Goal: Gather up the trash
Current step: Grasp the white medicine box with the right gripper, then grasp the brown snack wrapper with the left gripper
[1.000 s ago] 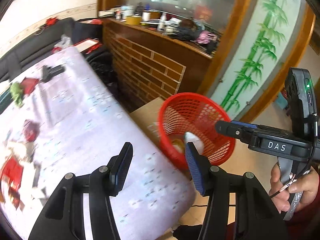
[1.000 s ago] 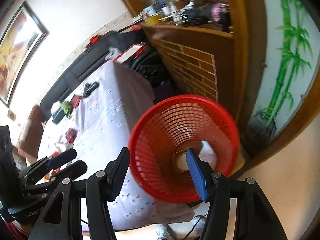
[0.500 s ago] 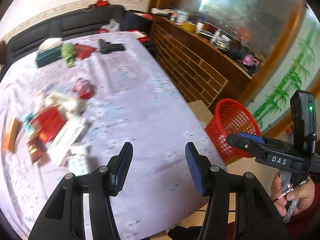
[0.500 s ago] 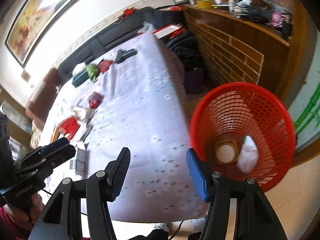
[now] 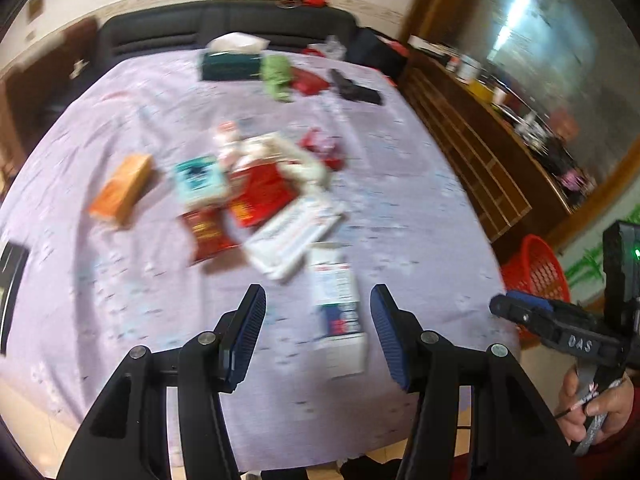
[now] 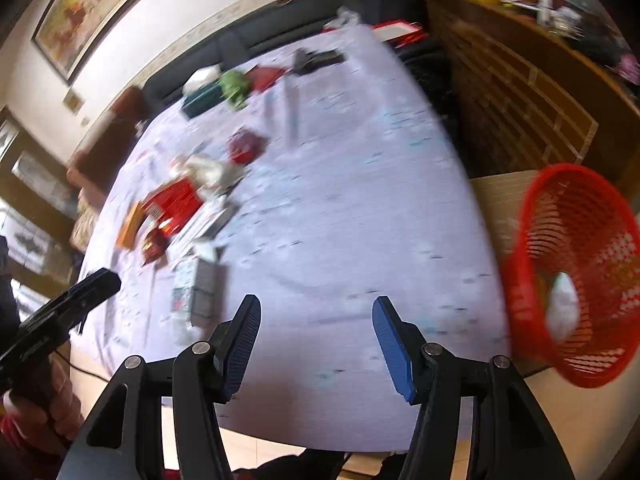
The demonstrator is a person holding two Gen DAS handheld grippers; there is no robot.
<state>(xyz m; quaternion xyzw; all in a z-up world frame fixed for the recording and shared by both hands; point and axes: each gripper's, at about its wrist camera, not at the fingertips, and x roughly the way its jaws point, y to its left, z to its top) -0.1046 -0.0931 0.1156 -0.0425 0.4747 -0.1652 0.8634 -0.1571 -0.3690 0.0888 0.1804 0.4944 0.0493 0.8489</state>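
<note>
A white carton with red and blue print [image 5: 338, 304] lies flat on the lilac-clothed counter [image 5: 400, 200], its long axis running from the lower centre of the frame up toward the heap of red, teal and orange packets [image 5: 224, 196] in the middle. The left tongs [image 5: 316, 328] tilt down over it, fingers apart, nothing between them — the right tongs [image 6: 316, 340] likewise, empty over bare cloth. A red plastic mesh basket [image 6: 576, 272] stands off the counter's edge at the right of the frame, holding a white wad [image 6: 562, 304].
</note>
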